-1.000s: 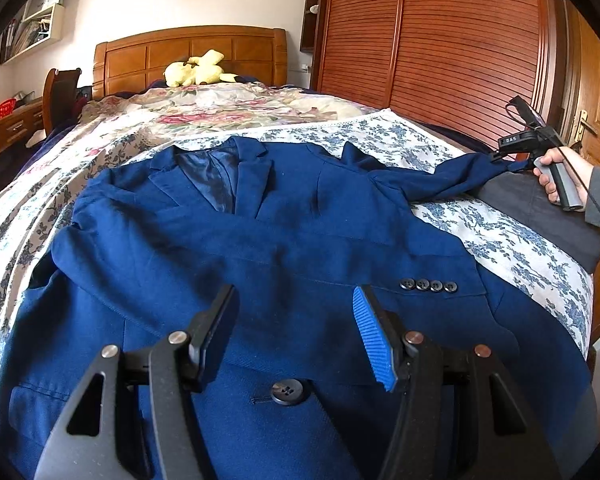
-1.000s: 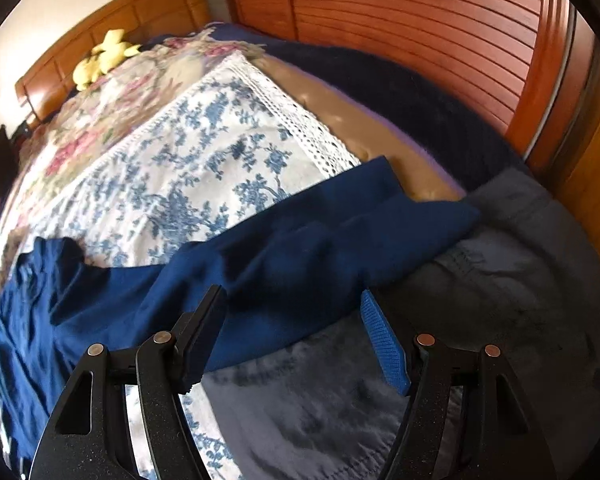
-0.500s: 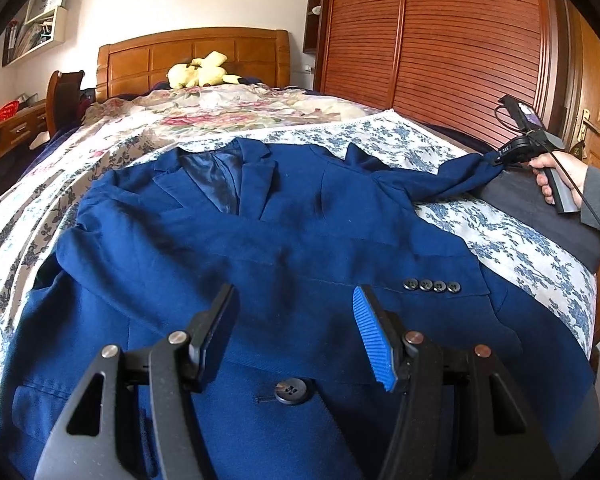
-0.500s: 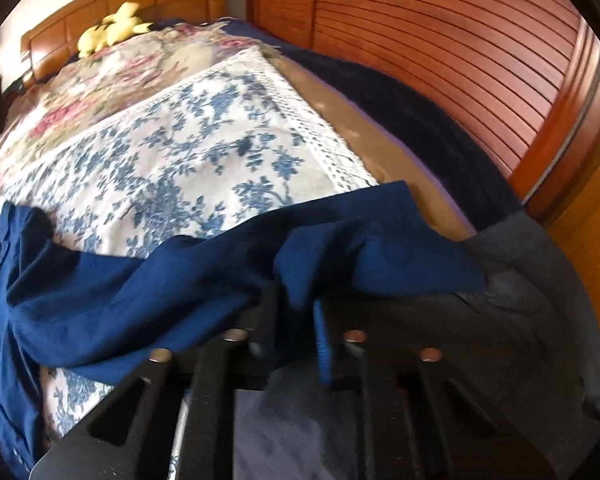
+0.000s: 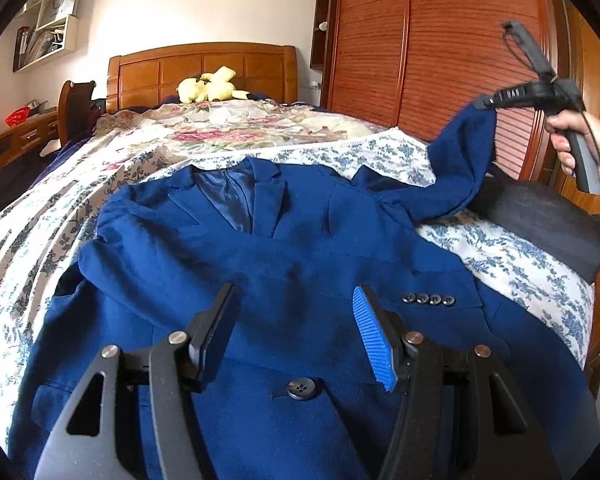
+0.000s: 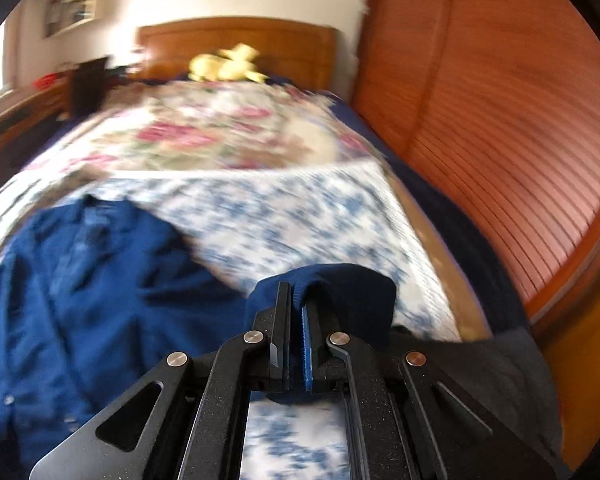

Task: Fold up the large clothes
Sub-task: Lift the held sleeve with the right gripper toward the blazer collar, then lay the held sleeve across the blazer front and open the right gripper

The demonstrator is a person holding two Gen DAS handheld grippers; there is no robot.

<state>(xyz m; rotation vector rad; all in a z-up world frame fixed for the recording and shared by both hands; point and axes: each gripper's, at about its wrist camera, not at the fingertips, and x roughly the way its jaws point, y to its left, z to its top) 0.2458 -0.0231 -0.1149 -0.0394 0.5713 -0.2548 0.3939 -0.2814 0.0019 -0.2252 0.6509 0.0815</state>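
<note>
A navy blue suit jacket point(image 5: 284, 264) lies face up across the bed, collar toward the headboard. My left gripper point(image 5: 294, 320) hovers open just above its front, nothing between the fingers. My right gripper point(image 6: 296, 304) is shut on the end of the jacket's sleeve point(image 6: 340, 292). In the left wrist view that sleeve point(image 5: 464, 160) hangs lifted above the bed's right side from the right gripper point(image 5: 486, 102), which a hand point(image 5: 580, 140) holds. The jacket body point(image 6: 84, 280) appears blurred at the lower left of the right wrist view.
The bed carries a blue-flowered sheet point(image 5: 500, 248) and a rose-patterned quilt point(image 5: 240, 128). A dark grey garment point(image 5: 540, 216) lies at the bed's right edge. A yellow plush toy point(image 5: 208, 86) sits by the headboard. Slatted wooden wardrobe doors point(image 5: 440, 40) stand close on the right.
My right gripper went from open over the sleeve end to shut on it, then rose and swung, lifting the sleeve off the bed. The left gripper has stayed in place.
</note>
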